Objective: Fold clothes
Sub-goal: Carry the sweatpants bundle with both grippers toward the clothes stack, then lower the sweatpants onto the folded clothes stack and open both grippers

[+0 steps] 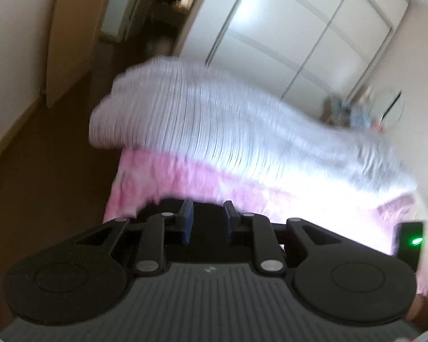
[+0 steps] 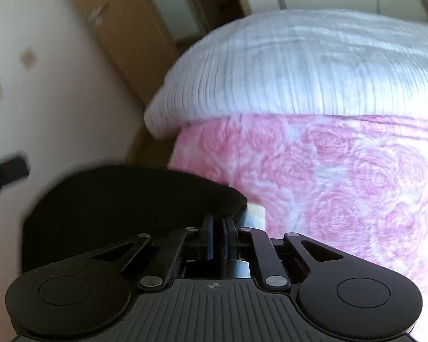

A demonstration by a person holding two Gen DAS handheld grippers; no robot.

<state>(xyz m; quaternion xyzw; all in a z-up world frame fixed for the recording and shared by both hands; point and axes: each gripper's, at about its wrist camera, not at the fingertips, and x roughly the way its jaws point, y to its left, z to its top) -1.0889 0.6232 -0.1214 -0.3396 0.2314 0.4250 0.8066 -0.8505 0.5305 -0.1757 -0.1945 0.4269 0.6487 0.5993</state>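
here the work seems to be at the pick-up stage of a fold: a dark garment (image 2: 128,199) lies at the near edge of the bed, and both tools sit low over that edge. the bed carries a pink rose-patterned cover (image 2: 342,185), with a grey-white ribbed blanket (image 2: 299,71) lying across its far part.

in the right wrist view the right tongs (image 2: 217,228) stand almost together, with only a thin slit between the blue pads. the dark garment's edge runs right up to their tips, and some cloth may be pinched there, but the blur and the dark cloth hide the contact, so i cannot tell whether they truly hold it.

in the left wrist view the left tongs (image 1: 207,219) stand a little apart, with a clear gap between the two blue pads. a dark strip of the garment (image 1: 168,203) shows just beyond them at the bed's edge; nothing is visibly pressed between the pads, so i judge this side empty.

as for progress, the fold looks barely begun: the garment is still a rumpled mass, not laid flat.

the next move, i judge, calls for the left tongs to reach the garment's edge and close on a single layer, and for the right side's grip to be confirmed before any lift. both views are smeared, so a slower hand would help.
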